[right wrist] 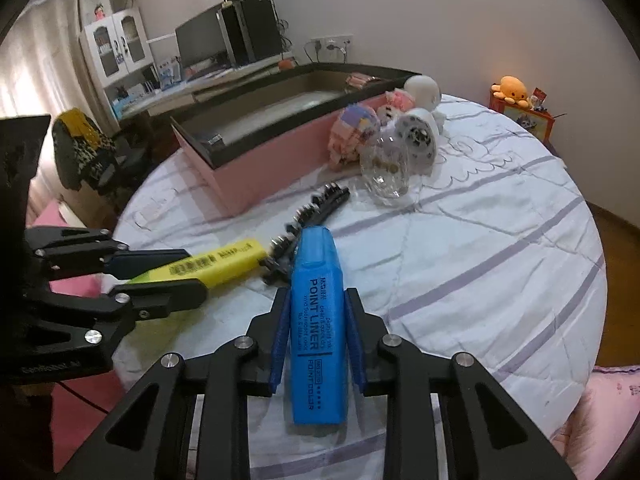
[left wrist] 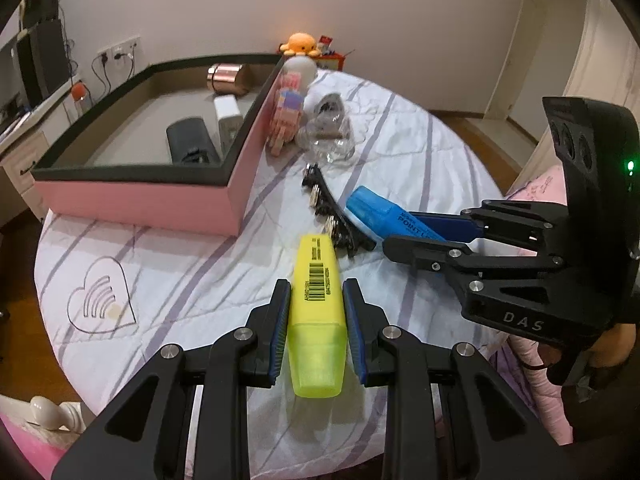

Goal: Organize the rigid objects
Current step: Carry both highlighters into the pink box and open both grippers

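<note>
Highlighters: yellow one [left wrist: 316, 304] in left tongs [left wrist: 316, 296], blue one [right wrist: 318, 332] in right tongs [right wrist: 318, 304].

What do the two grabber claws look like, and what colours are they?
Both are black plastic with shiny silver bolts and triangle-shaped holes in their arms. The left gripper has blue ridged pads inside its fingers, and so does the right gripper. Seen from the left camera, the right gripper's body has pale letters "DAS" and a small green light.
</note>
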A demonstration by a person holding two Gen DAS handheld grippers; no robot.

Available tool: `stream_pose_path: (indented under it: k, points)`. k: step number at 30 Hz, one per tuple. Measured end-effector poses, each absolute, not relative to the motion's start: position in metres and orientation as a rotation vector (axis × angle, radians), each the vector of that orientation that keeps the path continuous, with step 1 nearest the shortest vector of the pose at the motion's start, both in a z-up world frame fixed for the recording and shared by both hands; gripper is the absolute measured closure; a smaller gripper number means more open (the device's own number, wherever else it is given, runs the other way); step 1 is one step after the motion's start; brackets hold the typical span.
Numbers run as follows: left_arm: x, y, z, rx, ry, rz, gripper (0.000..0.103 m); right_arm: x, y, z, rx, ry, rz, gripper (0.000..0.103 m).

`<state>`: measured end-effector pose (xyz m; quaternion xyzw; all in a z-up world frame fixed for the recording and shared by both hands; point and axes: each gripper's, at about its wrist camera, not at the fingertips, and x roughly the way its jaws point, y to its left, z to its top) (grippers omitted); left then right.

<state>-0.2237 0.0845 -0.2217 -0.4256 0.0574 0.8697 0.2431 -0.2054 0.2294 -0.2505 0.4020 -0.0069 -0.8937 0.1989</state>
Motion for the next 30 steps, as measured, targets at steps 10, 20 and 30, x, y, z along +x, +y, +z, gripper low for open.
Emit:
stream_pose_path:
  k: [10, 20, 30]
  points:
    - [-0.217, 0.078, -0.202, -1.094, 0.121, 2.395, 0.076, -0.210, 0.219, -0.235, 1.079, -0.075, -2.461, 0.077]
    - [-0.226, 0.067, -0.170, -1.001, 0.106, 2.449, 0.076, -0.217, 0.210, -0.204, 0.995, -0.056, -2.474, 0.077]
    - [-0.274, 0.047, -0.145, -0.948, 0.085, 2.513, 0.076, -0.273, 0.174, -0.172, 0.952, 0.070, -2.440, 0.076]
